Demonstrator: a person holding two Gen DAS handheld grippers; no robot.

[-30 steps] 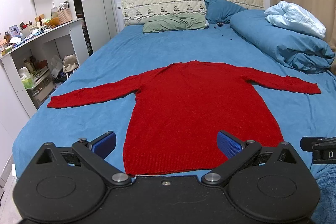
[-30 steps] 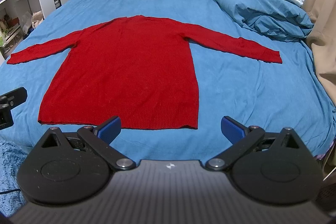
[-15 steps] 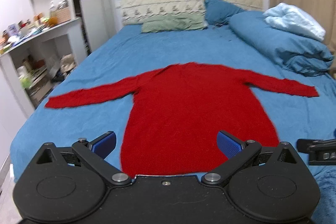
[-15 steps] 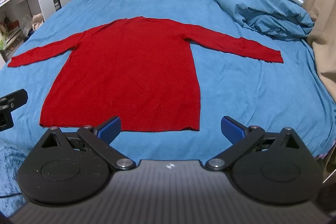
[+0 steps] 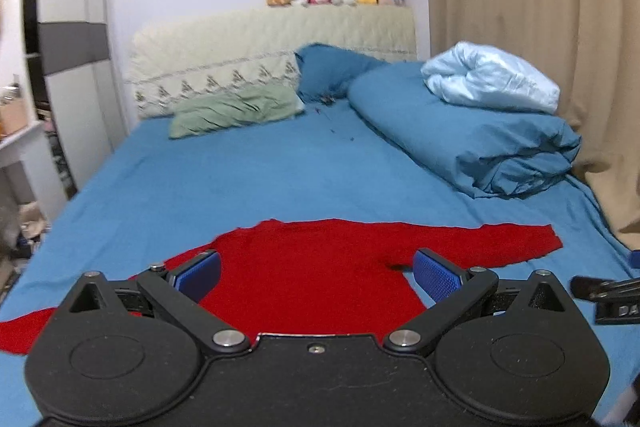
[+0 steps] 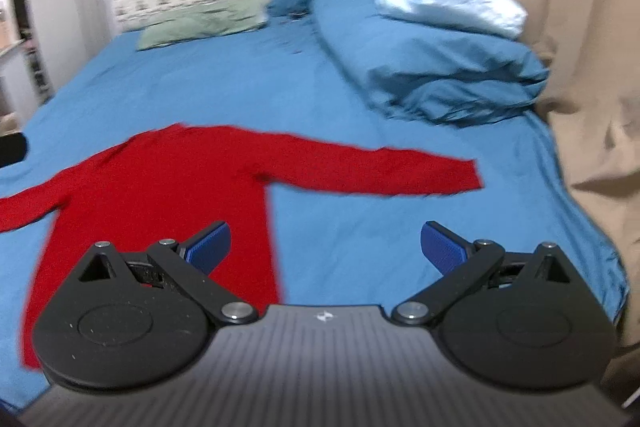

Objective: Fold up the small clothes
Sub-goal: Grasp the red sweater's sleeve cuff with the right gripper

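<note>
The red sweater (image 6: 168, 187) lies flat on the blue bed (image 6: 360, 239), neck far, sleeves stretched left and right. Both claws hover released and empty. The right claw (image 6: 324, 247) is nearer the right sleeve (image 6: 380, 171), which runs crosswise just beyond it; the left claw (image 5: 316, 273) faces the body.

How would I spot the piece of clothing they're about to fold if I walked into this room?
Look at the big bed with the blue sheet, below the cream headboard. On its near half a red sweater lies flat, both long sleeves spread out sideways. It is the only red thing there; the pillows and rolled duvet are blue, green or pale.
</note>
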